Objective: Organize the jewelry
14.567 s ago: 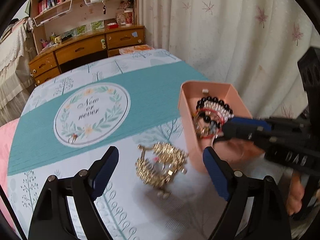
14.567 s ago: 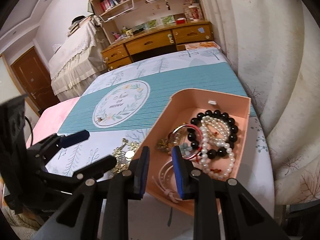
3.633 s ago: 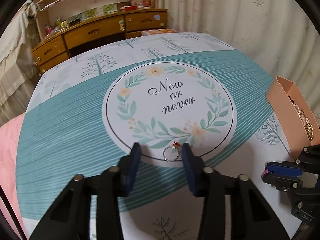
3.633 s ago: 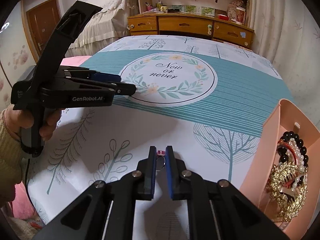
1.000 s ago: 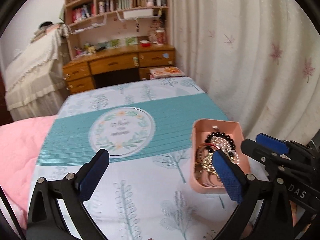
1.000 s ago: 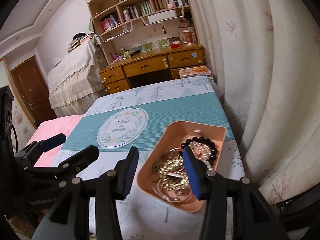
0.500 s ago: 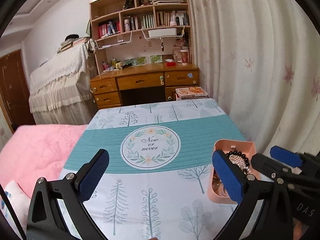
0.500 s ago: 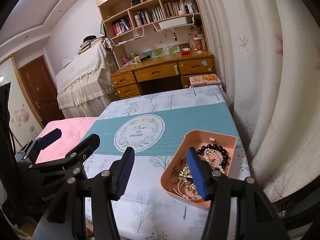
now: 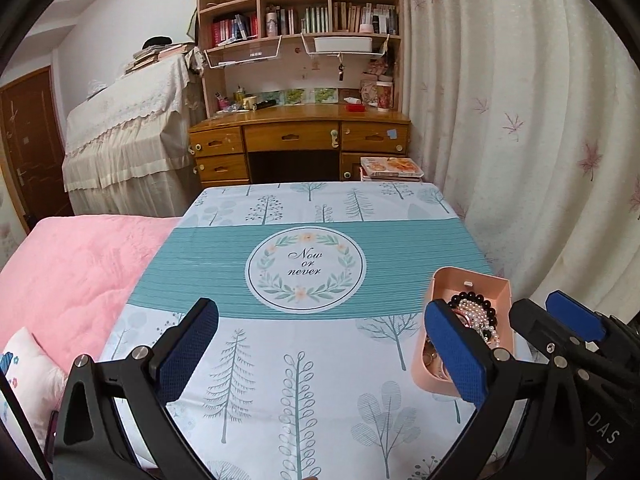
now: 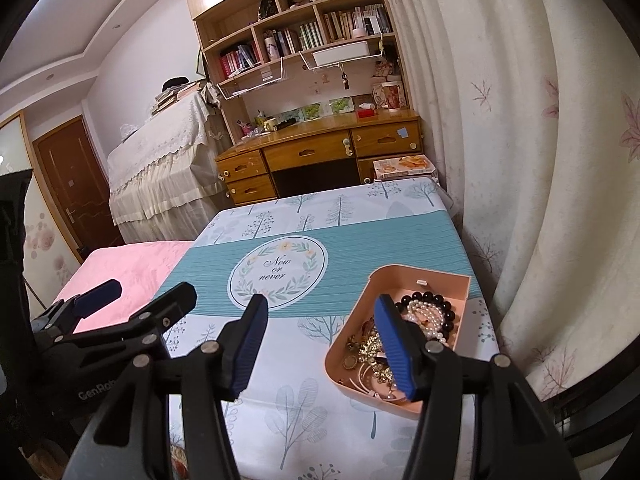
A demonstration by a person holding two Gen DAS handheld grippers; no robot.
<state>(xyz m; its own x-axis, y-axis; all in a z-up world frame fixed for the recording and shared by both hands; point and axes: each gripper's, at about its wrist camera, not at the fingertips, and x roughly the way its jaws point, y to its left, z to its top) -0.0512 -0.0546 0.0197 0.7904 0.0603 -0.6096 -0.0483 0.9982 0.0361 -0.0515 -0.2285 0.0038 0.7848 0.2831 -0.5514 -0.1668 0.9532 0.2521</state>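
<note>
We hold both tools above the near edge of the tabletop (image 9: 304, 376), which is covered by a cloth printed with trees, a teal band and a round "Now or never" wreath (image 9: 306, 267). Our left tool (image 9: 320, 344) has its blue pads spread wide with nothing between them. Our right tool (image 10: 320, 344) has just been opening its jaws; they now stand apart and bare, pinching nothing.

The pink tray (image 10: 424, 276) sits on the right side of the tabletop, near the right edge and just beside the curtain (image 10: 540, 168). In the right wrist view the right pad of our right tool overlaps the tray's middle, above it and not touching. Inside the tray we see a black bead bracelet (image 10: 430, 297) toward the far end, a string of pearls (image 10: 434, 316) lying within and beside it, and gold pieces (image 10: 366, 348) tangled in the near half. In the left wrist view the same tray (image 9: 468, 276) shows behind the right pad of the left tool, with the right tool's blue-tipped fingers (image 9: 576, 316) just to its right.

To the left of the tabletop lies a pink bed cover (image 9: 68, 272). Far behind stands a wooden desk (image 9: 298, 136) under a bookshelf (image 9: 304, 16).
</note>
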